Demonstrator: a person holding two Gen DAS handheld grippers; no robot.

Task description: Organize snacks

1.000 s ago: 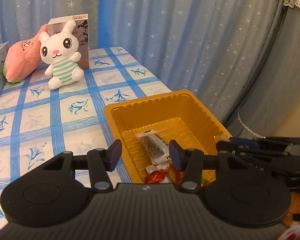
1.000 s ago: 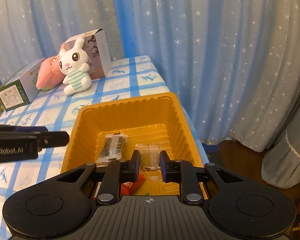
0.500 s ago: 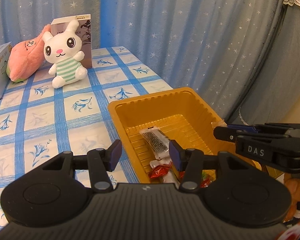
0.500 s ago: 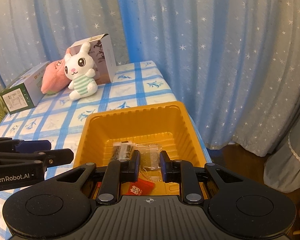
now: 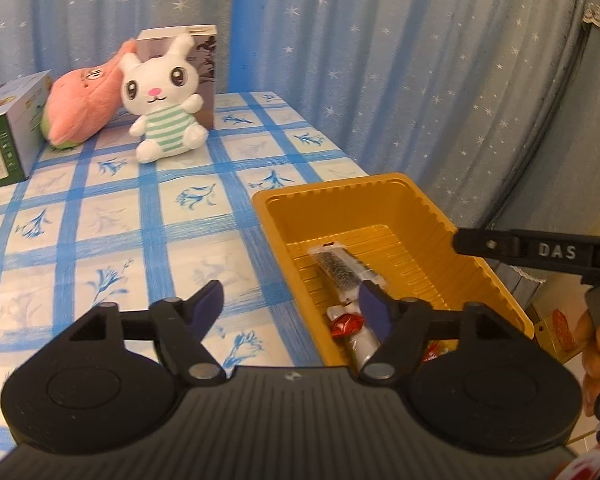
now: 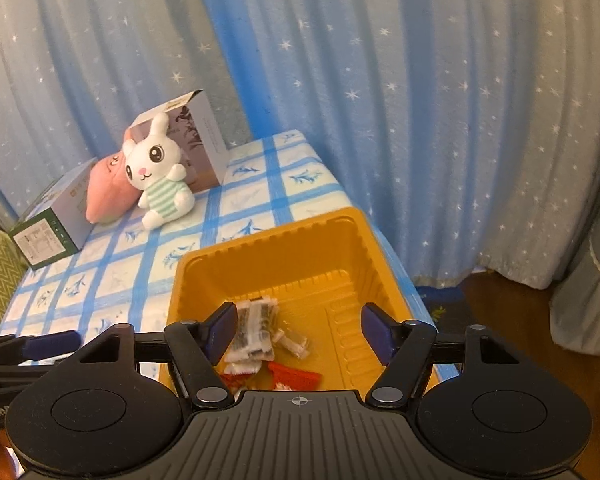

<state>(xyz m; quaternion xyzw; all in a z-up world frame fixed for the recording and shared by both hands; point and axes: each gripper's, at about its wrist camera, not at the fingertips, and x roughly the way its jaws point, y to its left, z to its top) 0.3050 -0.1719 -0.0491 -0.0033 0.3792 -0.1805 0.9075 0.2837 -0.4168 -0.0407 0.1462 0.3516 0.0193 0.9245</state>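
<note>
Right wrist view: we are finishing a drop, both the right gripper (image 6: 298, 332) and left gripper (image 5: 292, 304) having just been opening, nothing clamped, above the ribbed orange plastic tray (image 6: 268, 248) at lower centre, so next we are likely seeking another snack.

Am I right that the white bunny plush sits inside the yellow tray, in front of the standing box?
Not quite: the white bunny plush sits on the checked tablecloth, apart from the yellow tray, as the right wrist view shows. It is indeed in front of the standing box.

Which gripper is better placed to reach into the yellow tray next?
Right, probably. The right gripper hangs open directly over the yellow tray and its snack packets. The left gripper, also open, straddles the tray's left wall, half over the tablecloth.
</note>
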